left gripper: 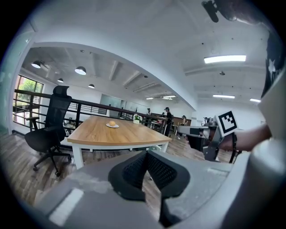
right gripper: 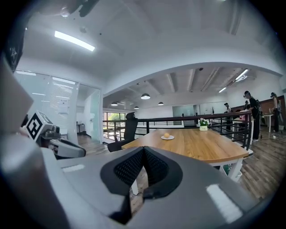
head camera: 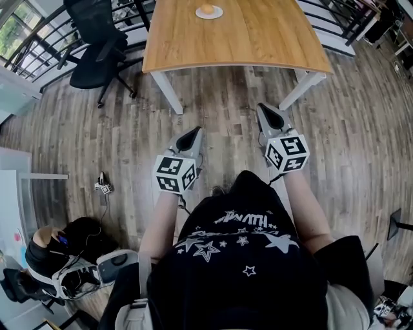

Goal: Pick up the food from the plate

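Observation:
A round orange piece of food [head camera: 207, 9] sits on a small white plate [head camera: 216, 13] at the far end of a wooden table [head camera: 258, 38]. The food [left gripper: 112, 123] [right gripper: 166, 134] is also small and distant in both gripper views. I stand on the floor a good step short of the table's near edge. My left gripper [head camera: 190, 136] [left gripper: 146, 156] is shut with nothing in it, pointing toward the table. So is my right gripper [head camera: 271, 116] [right gripper: 143, 152], held a little further forward. Each gripper shows at the side of the other's view.
A black office chair [head camera: 97, 45] stands left of the table by a black railing [head camera: 39, 38]. The table's white legs [head camera: 166, 91] stand ahead of me. A bag and gear [head camera: 64, 258] lie on the floor at my left. A flower pot [right gripper: 203, 121] stands at the table's far end.

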{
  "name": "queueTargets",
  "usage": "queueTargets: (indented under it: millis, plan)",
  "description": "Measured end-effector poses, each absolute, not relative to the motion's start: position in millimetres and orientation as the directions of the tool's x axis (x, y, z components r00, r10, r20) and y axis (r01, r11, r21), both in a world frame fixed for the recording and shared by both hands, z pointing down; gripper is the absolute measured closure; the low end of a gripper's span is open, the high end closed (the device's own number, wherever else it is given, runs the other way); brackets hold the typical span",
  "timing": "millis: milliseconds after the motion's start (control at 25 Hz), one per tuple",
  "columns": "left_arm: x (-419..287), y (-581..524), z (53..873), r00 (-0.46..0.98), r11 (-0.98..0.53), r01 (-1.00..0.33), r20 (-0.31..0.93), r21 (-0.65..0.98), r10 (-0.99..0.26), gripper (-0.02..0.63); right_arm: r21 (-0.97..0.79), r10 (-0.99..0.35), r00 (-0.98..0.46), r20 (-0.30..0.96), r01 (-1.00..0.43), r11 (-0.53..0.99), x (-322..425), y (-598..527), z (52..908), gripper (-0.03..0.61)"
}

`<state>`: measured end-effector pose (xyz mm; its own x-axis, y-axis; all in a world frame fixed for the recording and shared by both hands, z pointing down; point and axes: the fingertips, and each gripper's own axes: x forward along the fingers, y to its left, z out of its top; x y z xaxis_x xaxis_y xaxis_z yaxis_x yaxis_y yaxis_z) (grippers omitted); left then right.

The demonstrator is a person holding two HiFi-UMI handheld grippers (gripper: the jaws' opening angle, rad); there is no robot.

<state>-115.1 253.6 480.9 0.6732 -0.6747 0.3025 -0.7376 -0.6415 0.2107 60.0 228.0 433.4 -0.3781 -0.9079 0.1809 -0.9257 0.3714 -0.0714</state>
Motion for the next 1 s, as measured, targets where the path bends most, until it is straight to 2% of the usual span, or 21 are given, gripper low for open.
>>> queueTargets:
  millis: [560, 1000]
  plan:
    - [-131, 196, 498, 0.626, -0.585, -0.778, 0.344, 0.227, -0.699, 0.612, -0.134, -0.91, -0.353, 0.217, -0.934, 0.331, 71, 153, 462, 0.579]
    - [-97, 91, 499, 0.603, -0.571, -0.795, 0.367, 0.205, -0.708, 0.612, -0.176, -0.914, -0.343, 0.218, -0.935, 0.308, 123, 42, 466, 0.579]
